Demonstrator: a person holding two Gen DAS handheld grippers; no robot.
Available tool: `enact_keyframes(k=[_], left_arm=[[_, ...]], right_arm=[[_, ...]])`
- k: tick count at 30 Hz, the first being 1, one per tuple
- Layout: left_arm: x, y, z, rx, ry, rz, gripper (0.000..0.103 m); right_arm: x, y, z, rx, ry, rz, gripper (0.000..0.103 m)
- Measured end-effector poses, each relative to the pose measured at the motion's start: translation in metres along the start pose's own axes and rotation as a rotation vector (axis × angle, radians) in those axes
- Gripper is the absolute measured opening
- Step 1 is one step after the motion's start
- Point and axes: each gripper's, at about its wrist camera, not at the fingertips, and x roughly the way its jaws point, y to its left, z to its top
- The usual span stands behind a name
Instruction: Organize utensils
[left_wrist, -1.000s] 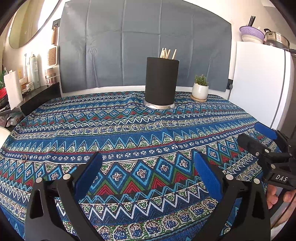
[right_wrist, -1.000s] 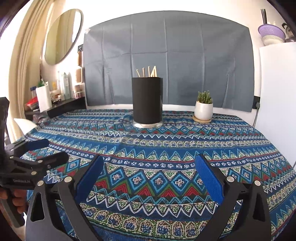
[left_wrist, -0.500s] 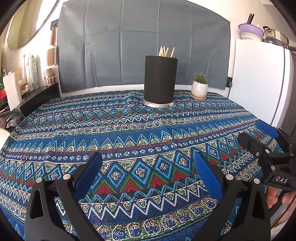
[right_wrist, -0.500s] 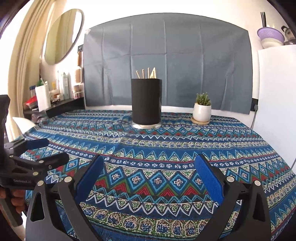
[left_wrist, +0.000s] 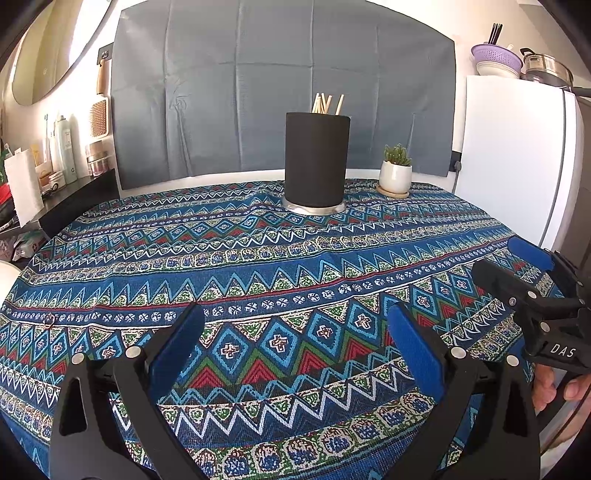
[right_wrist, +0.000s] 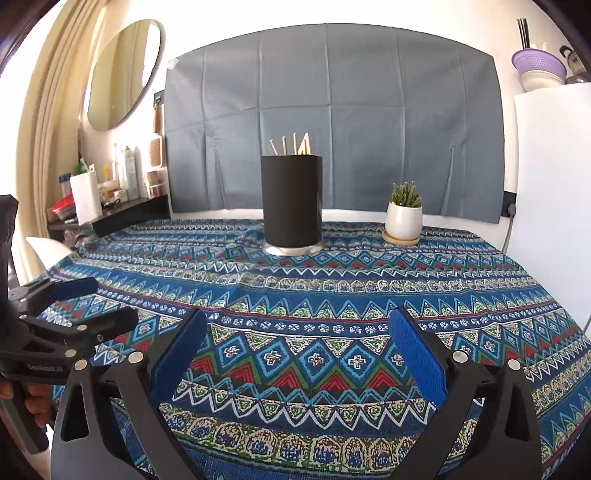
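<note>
A black cylindrical utensil holder (left_wrist: 316, 162) (right_wrist: 291, 208) stands upright on a metal base at the far middle of the table. Several wooden sticks (left_wrist: 327, 103) (right_wrist: 291, 144) poke out of its top. My left gripper (left_wrist: 295, 332) hangs open over the near edge of the patterned tablecloth (left_wrist: 258, 266), nothing between its blue pads. My right gripper (right_wrist: 295, 332) is open too, equally far from the holder and empty. Each gripper shows in the other's view: the right one (left_wrist: 517, 266) at the right edge, the left one (right_wrist: 96, 301) at the left edge, held by a hand.
A small potted cactus (left_wrist: 396, 173) (right_wrist: 403, 214) on a wooden coaster sits right of the holder. A white fridge (left_wrist: 517, 158) stands at the table's right. A dark shelf with bottles and jars (right_wrist: 114, 192) runs along the left wall.
Both grippers have eased back and tilted slightly; the holder sits a little higher and farther in both views. Both stay open and empty.
</note>
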Motion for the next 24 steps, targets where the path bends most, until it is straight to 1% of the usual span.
enact_keyframes(k=[10,17,24], left_arm=[[0.0022,0.0014,0.0007,-0.006,0.005,-0.002,0.097],[0.0035,0.0031,0.0005,-0.012,0.014,-0.025,0.097],[0.0018,0.0012,0.0001,-0.004,0.004,-0.010,0.097]], right_arm=[[0.0001,-0.0005,-0.0003,0.003,0.002,-0.002,0.095],[-0.0001,-0.0011,-0.0002,0.004,0.002,-0.004,0.095],[0.0004,-0.0013,-0.0006,0.001,0.003,-0.011,0.095]])
